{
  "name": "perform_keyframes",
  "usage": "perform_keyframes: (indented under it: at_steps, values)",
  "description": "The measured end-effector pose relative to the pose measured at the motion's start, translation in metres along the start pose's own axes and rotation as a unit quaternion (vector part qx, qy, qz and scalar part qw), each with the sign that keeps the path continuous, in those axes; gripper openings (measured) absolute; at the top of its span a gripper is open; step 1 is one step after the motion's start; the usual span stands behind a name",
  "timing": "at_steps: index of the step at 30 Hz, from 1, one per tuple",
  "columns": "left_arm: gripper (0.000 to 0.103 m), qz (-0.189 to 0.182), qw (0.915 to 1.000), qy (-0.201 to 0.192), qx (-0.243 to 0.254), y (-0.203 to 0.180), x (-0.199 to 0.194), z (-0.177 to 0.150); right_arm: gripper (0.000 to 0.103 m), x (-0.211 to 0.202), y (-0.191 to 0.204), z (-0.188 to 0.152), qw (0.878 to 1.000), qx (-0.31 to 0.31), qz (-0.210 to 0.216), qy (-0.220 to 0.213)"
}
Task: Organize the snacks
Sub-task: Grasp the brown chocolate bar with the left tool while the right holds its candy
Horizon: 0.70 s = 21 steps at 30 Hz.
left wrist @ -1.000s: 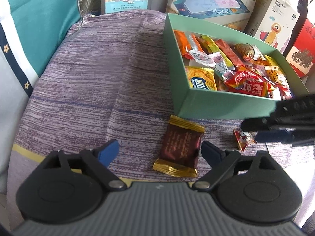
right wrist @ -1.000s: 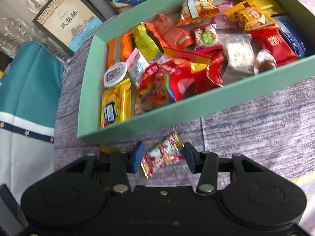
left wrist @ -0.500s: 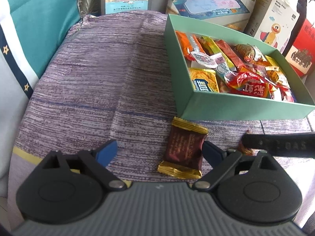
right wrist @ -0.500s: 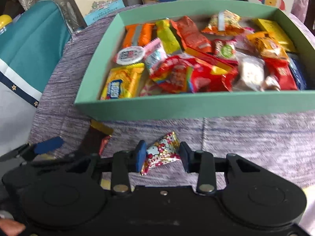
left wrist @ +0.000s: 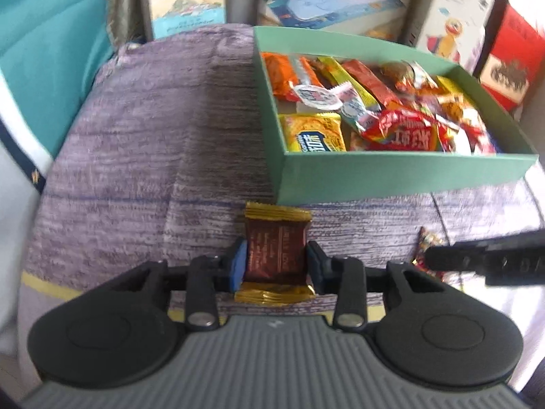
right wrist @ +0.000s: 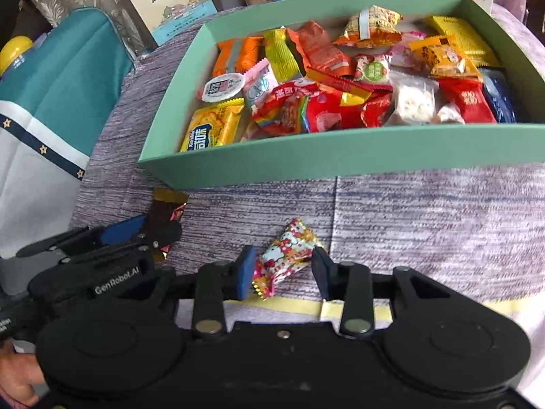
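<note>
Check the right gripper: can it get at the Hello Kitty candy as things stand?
Probably yes. The right gripper is open with the Hello Kitty candy lying on the purple cloth between its fingers; nothing covers it. The left gripper is off to the side, shut on the brown chocolate packet.

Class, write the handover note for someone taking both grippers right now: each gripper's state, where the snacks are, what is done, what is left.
Left gripper: shut on the brown chocolate packet, which lies on the purple cloth just in front of the green box.
Right gripper: open, jaws either side of the Hello Kitty candy on the cloth; the candy touches one pad, not clamped.
Done: most snacks are already in the box.
Left: lift the chocolate into the box; close on the candy and drop it in too.
</note>
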State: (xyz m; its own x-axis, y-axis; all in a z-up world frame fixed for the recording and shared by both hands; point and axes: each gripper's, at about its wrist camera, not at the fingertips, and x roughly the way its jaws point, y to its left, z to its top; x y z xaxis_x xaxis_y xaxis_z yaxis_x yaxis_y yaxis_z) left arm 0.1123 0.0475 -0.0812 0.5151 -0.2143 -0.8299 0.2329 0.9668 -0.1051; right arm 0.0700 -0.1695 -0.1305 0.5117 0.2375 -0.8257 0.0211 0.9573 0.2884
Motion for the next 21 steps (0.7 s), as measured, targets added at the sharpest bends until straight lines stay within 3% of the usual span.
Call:
perform_keyframes:
  at_steps: [5,8,10,11,17,21]
  values:
    - [0.037,-0.019,0.9995,0.006,-0.026,0.009,-0.006,-0.007,0.038,0.009,0.008,-0.003,1.000,0.014,-0.014,-0.005]
    - [0.038,-0.015,0.9994,0.007,-0.030,0.011,-0.008,-0.010,0.036,0.016,0.029,-0.005,0.998,-0.048,-0.040,-0.022]
    - [0.039,-0.012,0.9995,0.008,-0.029,0.012,-0.008,-0.010,0.025,0.017,0.040,-0.013,0.993,-0.098,-0.059,-0.031]
    - [0.039,-0.012,0.9995,0.008,-0.028,0.012,-0.008,-0.010,0.024,0.016,0.040,-0.017,0.991,-0.114,-0.062,-0.035]
    - [0.037,0.013,0.9999,0.002,-0.004,0.001,-0.007,-0.012,0.020,0.002,0.017,-0.018,0.995,-0.081,-0.045,-0.034]
    - [0.037,0.015,0.9996,0.002,-0.023,0.001,-0.012,-0.013,0.020,-0.008,0.010,-0.018,0.996,-0.071,-0.030,-0.046]
